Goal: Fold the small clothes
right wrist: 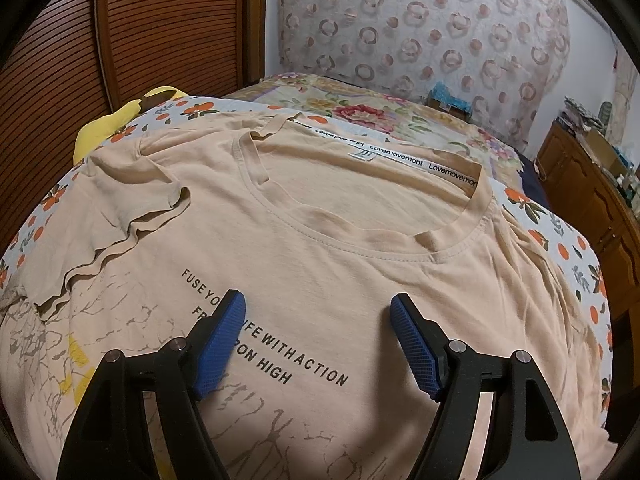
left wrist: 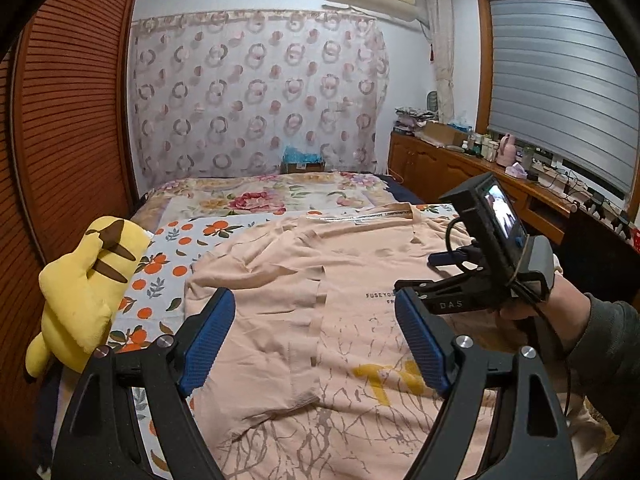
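We've got both black hand-held grippers with blue ribbed pads spread wide, left (left wrist: pixel 316 344) and right (right wrist: pixel 318 344), gripping nothing.

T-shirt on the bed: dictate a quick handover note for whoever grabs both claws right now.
Left claw: open, empty, over the shirt's left side.
Right claw: open, empty, over the chest print.
Peach cotton T-shirt with black lettering: face up on the orange-print bedsheet, collar away from you.
Done: left sleeve folded inward.
Left: right side, then fold lengthwise.
Yellow plush toy lies by the left edge.
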### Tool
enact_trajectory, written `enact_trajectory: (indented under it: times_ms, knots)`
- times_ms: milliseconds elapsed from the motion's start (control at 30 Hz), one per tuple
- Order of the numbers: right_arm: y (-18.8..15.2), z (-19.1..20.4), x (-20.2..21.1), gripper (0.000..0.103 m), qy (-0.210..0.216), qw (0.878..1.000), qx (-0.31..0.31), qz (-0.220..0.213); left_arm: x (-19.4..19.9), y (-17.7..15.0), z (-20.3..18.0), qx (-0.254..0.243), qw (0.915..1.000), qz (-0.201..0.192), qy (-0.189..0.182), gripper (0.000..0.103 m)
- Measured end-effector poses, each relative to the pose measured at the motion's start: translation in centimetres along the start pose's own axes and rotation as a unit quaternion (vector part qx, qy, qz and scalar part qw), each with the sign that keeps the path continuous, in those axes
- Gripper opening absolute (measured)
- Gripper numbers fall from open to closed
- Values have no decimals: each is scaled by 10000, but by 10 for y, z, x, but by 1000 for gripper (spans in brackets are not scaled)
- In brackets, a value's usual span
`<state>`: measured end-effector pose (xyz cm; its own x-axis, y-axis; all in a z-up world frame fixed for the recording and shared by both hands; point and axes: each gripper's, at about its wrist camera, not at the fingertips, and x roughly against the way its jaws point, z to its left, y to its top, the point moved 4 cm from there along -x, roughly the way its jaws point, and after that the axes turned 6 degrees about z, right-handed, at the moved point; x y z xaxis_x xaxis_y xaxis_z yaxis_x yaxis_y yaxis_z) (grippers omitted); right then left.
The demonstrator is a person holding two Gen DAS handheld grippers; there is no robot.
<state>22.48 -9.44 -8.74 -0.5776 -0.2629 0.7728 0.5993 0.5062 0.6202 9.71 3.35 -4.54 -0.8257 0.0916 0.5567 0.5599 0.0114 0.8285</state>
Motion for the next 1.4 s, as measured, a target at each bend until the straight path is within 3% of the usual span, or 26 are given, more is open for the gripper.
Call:
enact_trajectory:
  times_ms: [233,400,667,867,1100,1400]
  knots:
    - [-1,-2,3,77,27,10000,-52,-14,0,-4,-8,-22,10000,32,-36,83]
    - [-12,-11,26,77,48,9994,-183,-290,1,-7,-15,-115,9999,77,-8,83]
    - [-58,-43,94,77,11,9963,-495,-709,2,-11,-31,-242,9995,147,-107,83]
    - [-103,-76,141,77,-268,9898,-965,-1015,0,-11,-43,-294,9991,184,-231,83]
    - [-153,-103,154,77,-816,9851,-1271,-828,-1,-12,-54,-340,9987,197,-320,83]
    - [-188,-138,156,77,-1012,9724,-2016,-596,-6,-16,-64,-407,9980,246,-422,83]
